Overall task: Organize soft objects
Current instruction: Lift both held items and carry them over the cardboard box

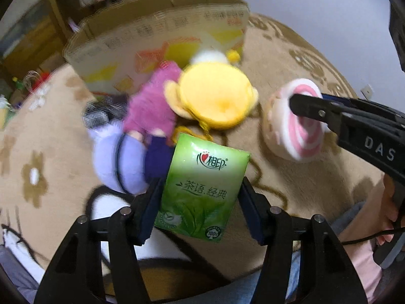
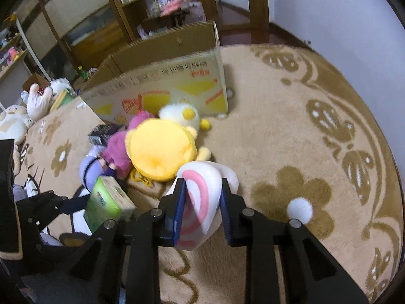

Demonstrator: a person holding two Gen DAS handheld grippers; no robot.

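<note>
My left gripper (image 1: 200,197) is shut on a green tissue pack (image 1: 202,187) and holds it above the carpet; the pack also shows in the right wrist view (image 2: 106,202). My right gripper (image 2: 202,200) is shut on a pink-and-white swirl plush (image 2: 202,202), also seen in the left wrist view (image 1: 293,124). A yellow plush (image 1: 215,96), a magenta plush (image 1: 152,106) and a lavender plush (image 1: 116,162) lie in a heap in front of an open cardboard box (image 1: 157,43). A white-and-yellow duck plush (image 2: 182,114) lies against the box (image 2: 162,86).
A beige flowered carpet (image 2: 303,152) covers the floor. A white pom-pom (image 2: 300,210) lies on it to the right. More plush toys (image 2: 15,121) sit at the far left. A wooden cabinet (image 2: 152,5) stands behind the box. A small dark box (image 2: 101,133) lies by the heap.
</note>
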